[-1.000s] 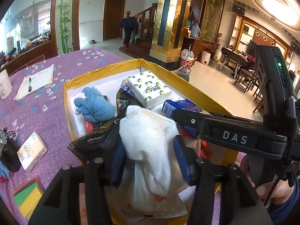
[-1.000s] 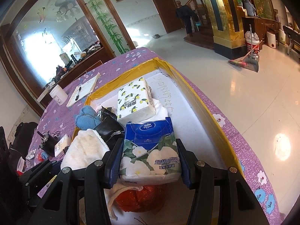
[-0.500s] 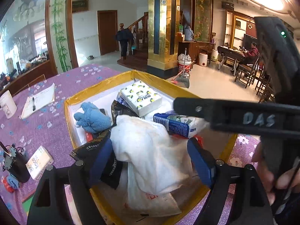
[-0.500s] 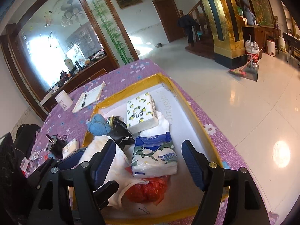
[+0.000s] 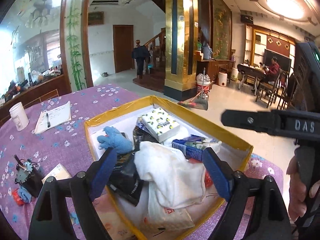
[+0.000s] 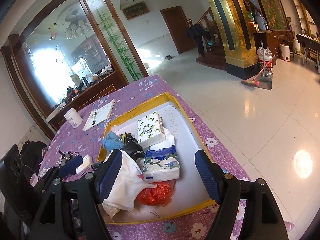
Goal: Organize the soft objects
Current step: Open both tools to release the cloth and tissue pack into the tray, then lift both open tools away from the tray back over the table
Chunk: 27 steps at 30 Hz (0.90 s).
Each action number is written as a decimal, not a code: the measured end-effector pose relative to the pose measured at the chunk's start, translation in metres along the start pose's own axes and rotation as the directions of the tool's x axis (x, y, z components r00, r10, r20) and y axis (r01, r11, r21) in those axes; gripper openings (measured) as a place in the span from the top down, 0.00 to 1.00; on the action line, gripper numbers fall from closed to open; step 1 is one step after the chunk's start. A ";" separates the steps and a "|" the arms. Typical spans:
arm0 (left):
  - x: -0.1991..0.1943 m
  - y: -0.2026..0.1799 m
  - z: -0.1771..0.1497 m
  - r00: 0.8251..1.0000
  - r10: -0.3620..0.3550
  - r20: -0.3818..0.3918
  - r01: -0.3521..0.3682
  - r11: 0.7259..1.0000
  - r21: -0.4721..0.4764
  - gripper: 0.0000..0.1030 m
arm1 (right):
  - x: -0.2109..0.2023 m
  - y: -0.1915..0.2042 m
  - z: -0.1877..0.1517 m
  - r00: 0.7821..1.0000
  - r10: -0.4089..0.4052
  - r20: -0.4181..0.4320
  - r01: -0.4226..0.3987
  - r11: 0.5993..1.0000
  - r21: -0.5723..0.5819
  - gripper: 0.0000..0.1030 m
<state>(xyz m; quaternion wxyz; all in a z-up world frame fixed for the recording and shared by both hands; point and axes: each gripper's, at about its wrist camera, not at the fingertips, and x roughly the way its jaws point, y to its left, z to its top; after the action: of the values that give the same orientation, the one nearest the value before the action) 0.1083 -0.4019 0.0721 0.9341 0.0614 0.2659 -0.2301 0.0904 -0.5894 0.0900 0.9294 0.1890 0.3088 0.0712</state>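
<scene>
We've let go on both sides: left gripper (image 5: 160, 170) and right gripper (image 6: 160, 177) now spread, holding nothing. White cloth (image 5: 172, 174) and blue tissue pack (image 6: 162, 165) rest in the yellow-rimmed box (image 6: 192, 129), near its front edge. Both placements look done.

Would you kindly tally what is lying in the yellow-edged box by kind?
Tissue packs: 2 (lemon-print pack, blue floral pack)
White cloths: 1
Blue knitted gloves: 1
Black pouches: 1
Red plastic bags: 1
Total: 6, in the box
</scene>
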 end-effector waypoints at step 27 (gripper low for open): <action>-0.134 0.150 -0.073 0.961 0.273 -0.029 -0.273 0.940 -0.203 0.10 | 0.021 0.101 -0.032 0.972 0.187 -0.143 -0.209 0.964 -0.166 0.22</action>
<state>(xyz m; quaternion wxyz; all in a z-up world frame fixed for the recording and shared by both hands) 0.0425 -0.1985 0.0788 0.9583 0.0013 0.2772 -0.0696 0.0868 -0.4811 0.0949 0.9094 0.1294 0.3390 0.2033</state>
